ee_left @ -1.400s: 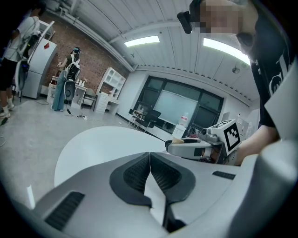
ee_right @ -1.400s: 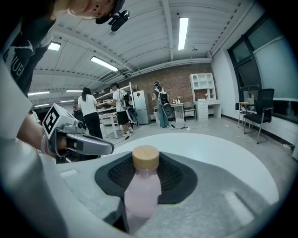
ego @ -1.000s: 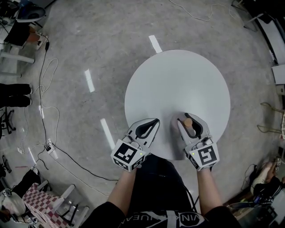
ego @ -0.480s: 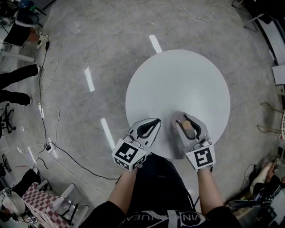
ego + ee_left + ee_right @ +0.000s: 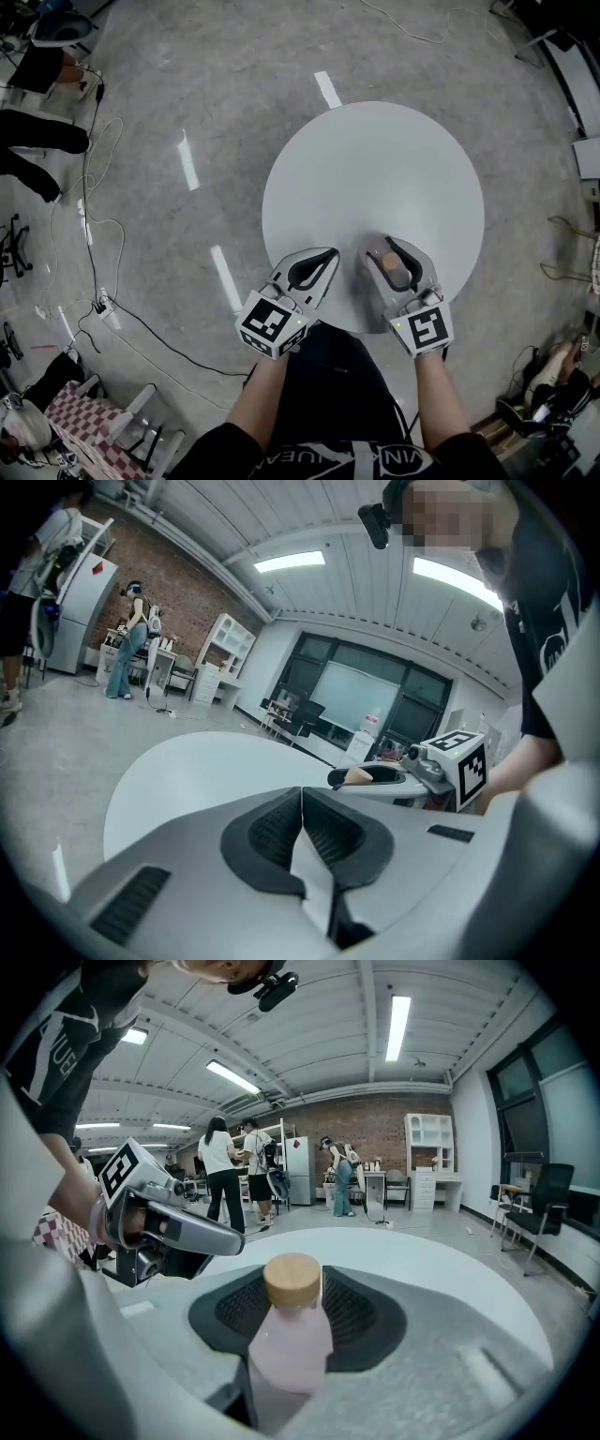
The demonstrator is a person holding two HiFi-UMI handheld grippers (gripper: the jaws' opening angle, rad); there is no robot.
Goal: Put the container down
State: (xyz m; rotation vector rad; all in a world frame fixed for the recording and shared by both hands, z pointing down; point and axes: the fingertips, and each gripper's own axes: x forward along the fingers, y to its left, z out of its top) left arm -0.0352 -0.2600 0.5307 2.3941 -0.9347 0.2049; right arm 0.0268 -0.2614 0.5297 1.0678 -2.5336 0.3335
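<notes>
A pale pink bottle [image 5: 396, 267] with a wooden cap stands between the jaws of my right gripper [image 5: 386, 249], at the near edge of the round white table [image 5: 375, 169]. In the right gripper view the bottle [image 5: 289, 1340] fills the gap between the dark ribbed pads [image 5: 361, 1321], which press on its sides. The jaws have just been opening slightly with the bottle still between them. My left gripper [image 5: 329, 254] hovers at the table's near left edge, shut, its pads [image 5: 328, 832] meeting with nothing between them. The right gripper [image 5: 375, 776] also shows in the left gripper view.
Beyond the bottle lies the bare tabletop [image 5: 450, 1269]. Cables [image 5: 94, 187] and a power strip [image 5: 108, 317] lie on the floor to the left. A person's legs [image 5: 37, 141] are at the far left. Several people [image 5: 225, 1176] stand by shelves at the back.
My right gripper has rolled slightly, its marker cube shifting, with the bottle still in its jaws. The left gripper has stayed put. The person's legs at the far left have moved.
</notes>
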